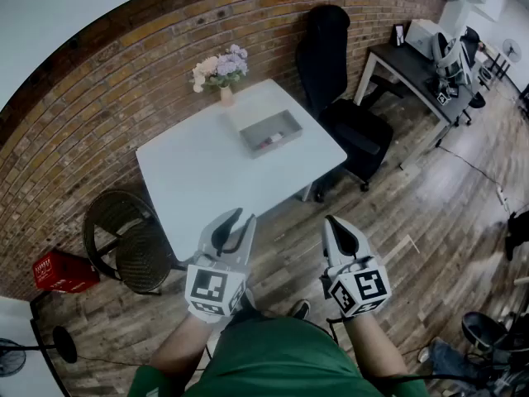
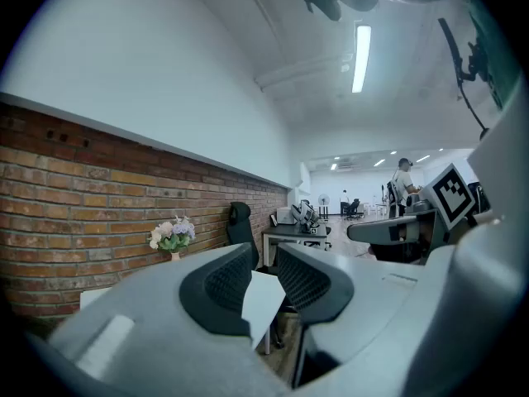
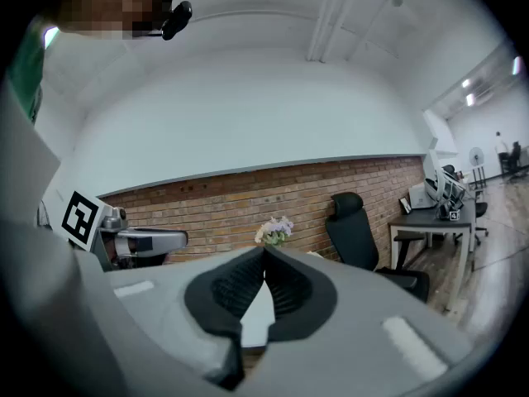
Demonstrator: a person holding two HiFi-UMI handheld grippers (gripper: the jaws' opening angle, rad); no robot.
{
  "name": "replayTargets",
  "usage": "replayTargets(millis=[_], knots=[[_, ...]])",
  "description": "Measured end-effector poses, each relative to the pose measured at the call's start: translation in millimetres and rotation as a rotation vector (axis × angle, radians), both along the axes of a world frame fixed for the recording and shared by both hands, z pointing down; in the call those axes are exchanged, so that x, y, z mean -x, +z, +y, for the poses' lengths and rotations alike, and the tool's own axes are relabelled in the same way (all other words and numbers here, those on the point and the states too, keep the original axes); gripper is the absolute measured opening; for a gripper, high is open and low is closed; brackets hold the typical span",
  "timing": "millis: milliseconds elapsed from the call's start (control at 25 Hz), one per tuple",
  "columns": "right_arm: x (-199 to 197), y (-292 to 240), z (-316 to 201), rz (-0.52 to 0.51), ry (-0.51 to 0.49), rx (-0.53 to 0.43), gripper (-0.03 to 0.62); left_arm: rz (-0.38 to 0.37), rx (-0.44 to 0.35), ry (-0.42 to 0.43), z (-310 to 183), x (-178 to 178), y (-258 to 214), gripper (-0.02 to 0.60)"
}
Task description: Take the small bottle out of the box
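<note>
A shallow grey box [image 1: 271, 132] lies on the far right part of the white table [image 1: 207, 180]. Inside it a small bottle [image 1: 269, 142] shows as a pale and reddish streak. My left gripper [image 1: 245, 215] and right gripper [image 1: 331, 221] hover side by side at the table's near edge, well short of the box, both pointing level. The left gripper [image 2: 264, 259] has its pads almost together with nothing between them. My right gripper [image 3: 264, 255] is shut, its tips touching, and it holds nothing. The box and the bottle do not show in either gripper view.
A vase of flowers [image 1: 219, 69] stands at the table's far edge. A black office chair [image 1: 339, 81] sits at the right of the table and a wicker chair [image 1: 124, 238] at its left. A red crate [image 1: 62, 273] is on the floor; a desk [image 1: 413, 64] stands far right.
</note>
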State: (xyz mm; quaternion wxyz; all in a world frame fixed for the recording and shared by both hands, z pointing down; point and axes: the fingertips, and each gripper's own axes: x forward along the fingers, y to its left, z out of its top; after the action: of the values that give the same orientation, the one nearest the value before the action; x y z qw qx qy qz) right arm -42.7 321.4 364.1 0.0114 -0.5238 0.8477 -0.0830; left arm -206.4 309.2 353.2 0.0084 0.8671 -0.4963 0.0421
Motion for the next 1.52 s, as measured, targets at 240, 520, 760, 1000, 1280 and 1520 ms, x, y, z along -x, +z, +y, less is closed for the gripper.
replayTargets(millis=[240, 520, 760, 1000, 1280, 1520], knots=[[38, -6, -7, 0.008, 0.022, -0.005, 0.003, 0.026, 0.005, 0.002, -13, 48, -2, 0.103], [60, -9, -27, 0.0, 0.11, 0.002, 0.003, 0.048, 0.009, 0.04, -44, 88, -1, 0.103], [64, 11, -35, 0.019, 0.183, 0.058, 0.003, 0.06, 0.036, 0.076, -79, 108, 16, 0.103], [53, 26, -43, 0.045, 0.201, 0.102, 0.003, 0.072, 0.07, 0.072, -106, 107, 29, 0.104], [24, 30, -92, -0.01, 0.157, 0.089, 0.003, 0.03, 0.079, 0.036, -136, 75, 32, 0.104], [-19, 28, -141, -0.055, 0.09, 0.084, 0.003, -0.002, 0.101, -0.012, -158, 31, 31, 0.103]])
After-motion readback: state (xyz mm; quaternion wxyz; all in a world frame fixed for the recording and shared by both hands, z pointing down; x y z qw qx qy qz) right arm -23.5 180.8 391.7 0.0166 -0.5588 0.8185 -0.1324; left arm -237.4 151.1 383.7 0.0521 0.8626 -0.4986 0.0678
